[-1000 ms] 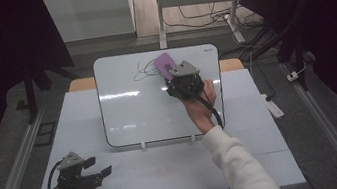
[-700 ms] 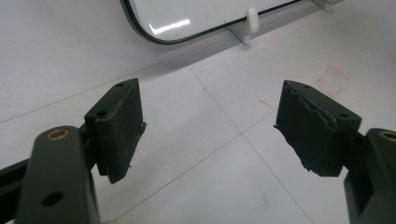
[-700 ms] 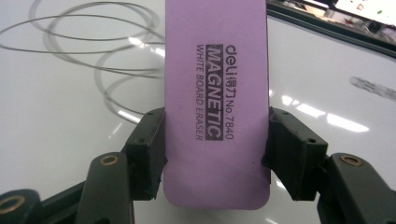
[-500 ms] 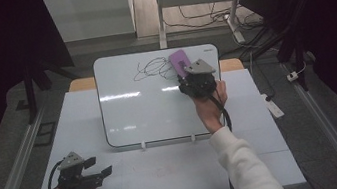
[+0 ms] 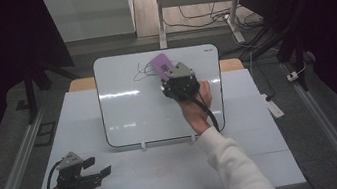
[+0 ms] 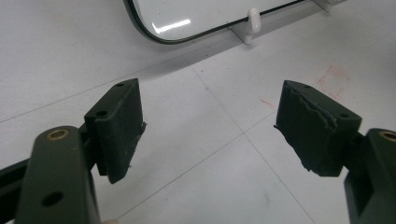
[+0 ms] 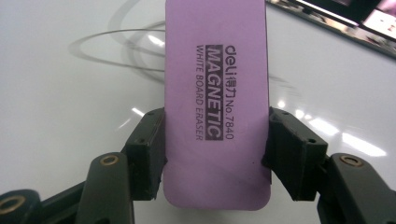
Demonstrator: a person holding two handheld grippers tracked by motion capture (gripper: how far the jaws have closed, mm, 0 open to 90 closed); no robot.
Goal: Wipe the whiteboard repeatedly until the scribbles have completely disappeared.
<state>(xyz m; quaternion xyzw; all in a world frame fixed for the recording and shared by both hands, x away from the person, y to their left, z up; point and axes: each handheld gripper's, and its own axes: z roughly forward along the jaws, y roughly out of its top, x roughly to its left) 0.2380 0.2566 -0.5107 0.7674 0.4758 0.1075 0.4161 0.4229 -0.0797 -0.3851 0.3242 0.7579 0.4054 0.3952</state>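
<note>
Both grippers black, grey three-cornered plate on top: left gripper [image 5: 101, 173], right gripper [image 5: 172, 76]. Brass-coloured screws at jaw joints. Black trailing cables. White sleeves [image 5: 235, 163].

Dim room w/ dark edges, overhead glare streaks on whiteboard [image 5: 132, 105], close-ups sharp, soft shadows under jaws.

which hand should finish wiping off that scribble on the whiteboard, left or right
Right. The right tongs are shut on the purple eraser, which sits beside the scribble on the whiteboard. The left tongs are open and empty, down at the table's near edge.
</note>
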